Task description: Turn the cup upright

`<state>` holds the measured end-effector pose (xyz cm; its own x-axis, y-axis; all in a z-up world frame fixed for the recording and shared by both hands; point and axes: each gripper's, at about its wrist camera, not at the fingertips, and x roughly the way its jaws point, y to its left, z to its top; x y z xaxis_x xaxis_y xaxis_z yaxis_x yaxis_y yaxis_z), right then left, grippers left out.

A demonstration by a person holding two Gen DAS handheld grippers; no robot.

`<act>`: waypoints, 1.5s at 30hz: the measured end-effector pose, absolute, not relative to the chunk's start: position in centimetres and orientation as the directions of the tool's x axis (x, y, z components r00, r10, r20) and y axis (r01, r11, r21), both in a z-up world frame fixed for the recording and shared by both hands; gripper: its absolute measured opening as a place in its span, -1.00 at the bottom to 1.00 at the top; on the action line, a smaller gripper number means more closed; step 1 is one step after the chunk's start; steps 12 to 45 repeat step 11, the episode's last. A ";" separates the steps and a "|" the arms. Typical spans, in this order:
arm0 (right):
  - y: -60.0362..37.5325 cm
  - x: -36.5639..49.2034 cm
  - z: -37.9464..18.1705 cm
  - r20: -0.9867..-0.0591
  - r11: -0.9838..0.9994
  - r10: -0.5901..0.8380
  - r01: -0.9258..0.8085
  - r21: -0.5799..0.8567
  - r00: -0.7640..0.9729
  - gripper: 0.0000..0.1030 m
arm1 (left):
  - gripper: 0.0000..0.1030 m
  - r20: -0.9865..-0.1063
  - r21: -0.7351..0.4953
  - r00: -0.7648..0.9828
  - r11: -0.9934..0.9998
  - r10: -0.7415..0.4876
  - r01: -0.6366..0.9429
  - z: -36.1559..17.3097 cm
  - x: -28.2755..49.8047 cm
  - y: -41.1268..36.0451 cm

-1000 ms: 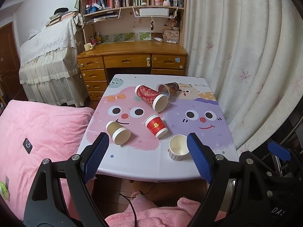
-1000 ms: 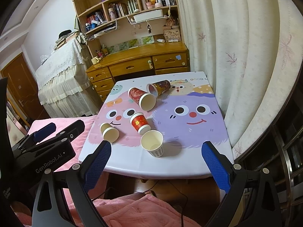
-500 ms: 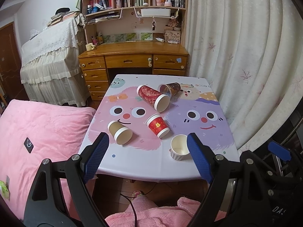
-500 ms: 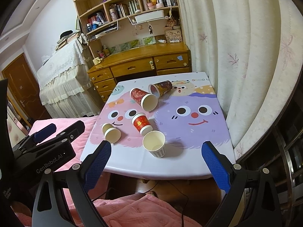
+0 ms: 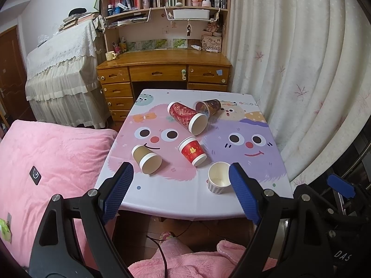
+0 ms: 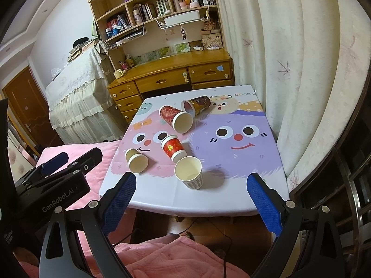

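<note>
- Your left gripper [image 5: 179,188] hangs short of the table's near edge with its jaws spread wide and nothing between them; the right gripper [image 6: 194,197] is the same, wide and empty, so neither has committed to a cup yet.
- On the cartoon-print tablecloth [image 6: 243,162], four paper cups lie on their sides: a tan cup [image 5: 146,158] near the left edge, a small red cup with a gold character [image 5: 192,150] at the centre, a large red patterned cup [image 5: 186,117] farther back, and a dark printed cup [image 5: 207,106] just behind it, its mouth close to the large one's side.
- One grey-patterned cup [image 6: 190,173] already stands upright near the front edge, just beside the small red cup's rim.
- Judging by reach, the tan cup suits your left side and the small red cup either side.
- Grip a lying cup across its wall, since paper crushes easily, and tilt it onto its narrower base well apart from the standing cup.
</note>
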<state>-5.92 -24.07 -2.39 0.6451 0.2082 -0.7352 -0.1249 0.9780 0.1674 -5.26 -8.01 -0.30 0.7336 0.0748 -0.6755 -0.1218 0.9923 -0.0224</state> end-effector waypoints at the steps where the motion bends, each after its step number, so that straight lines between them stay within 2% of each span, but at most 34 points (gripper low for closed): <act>1: -24.1 -5.9 -2.4 -0.735 0.978 0.210 -0.125 0.170 0.645 0.89 | 0.60 -0.675 -0.021 0.734 0.992 0.077 -0.123 -0.3 -5.3 -8.0; 11: -23.9 -5.9 -2.4 -0.727 0.972 0.231 -0.125 0.198 0.646 0.89 | 0.60 -0.687 -0.004 0.718 0.988 0.110 -0.154 -0.9 -6.7 -7.4; 45: -23.9 -5.9 -2.4 -0.727 0.972 0.231 -0.125 0.198 0.646 0.89 | 0.60 -0.687 -0.004 0.718 0.988 0.110 -0.154 -0.9 -6.7 -7.4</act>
